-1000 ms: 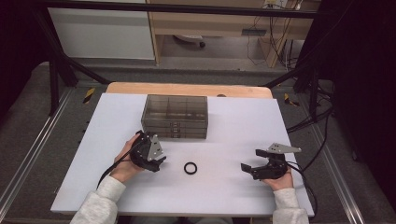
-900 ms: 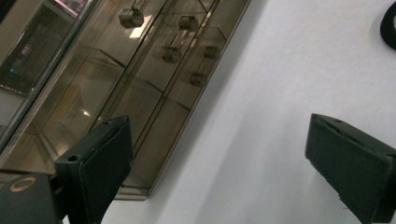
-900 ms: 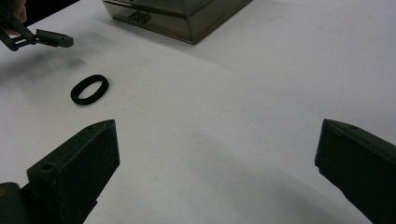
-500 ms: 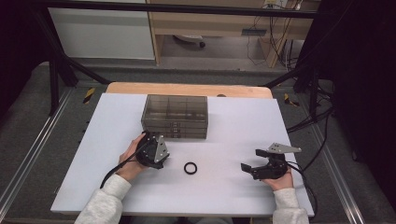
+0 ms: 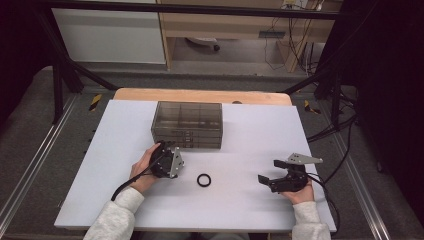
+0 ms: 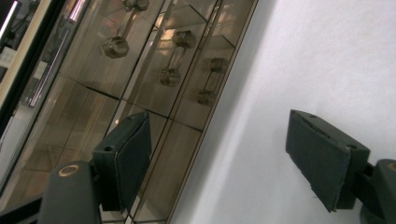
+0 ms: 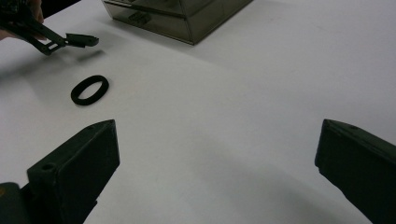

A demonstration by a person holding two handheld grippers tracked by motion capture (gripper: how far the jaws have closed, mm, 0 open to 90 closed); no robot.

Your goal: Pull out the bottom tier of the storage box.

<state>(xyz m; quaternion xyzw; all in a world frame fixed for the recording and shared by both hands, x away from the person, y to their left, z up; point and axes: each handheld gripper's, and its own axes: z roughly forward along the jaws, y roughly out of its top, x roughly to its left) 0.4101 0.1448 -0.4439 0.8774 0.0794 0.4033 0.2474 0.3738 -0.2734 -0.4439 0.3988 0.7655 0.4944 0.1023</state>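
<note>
We are aiming left gripper [image 5: 167, 150], jaws just narrowing yet empty, at drawer box [image 5: 187, 125] front, frame centre; right gripper [image 5: 267, 180] waiting wide, empty, lower right; black ring [image 5: 203, 180] lying between.

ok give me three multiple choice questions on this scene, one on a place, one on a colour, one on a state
1. Where does the ring lie?
A. inside the drawer box
B. on the table between the grippers
C. in the right gripper

2. What colour is the ring?
A. black
B. red
C. yellow

3. How is the right gripper?
A. shut on the ring
B. shut on a drawer
C. open, empty

Answers:
1 B, the ring rests on the white table, in front of the drawer box.
2 A, it shows black.
3 C, its jaws stand apart over bare table.
</note>
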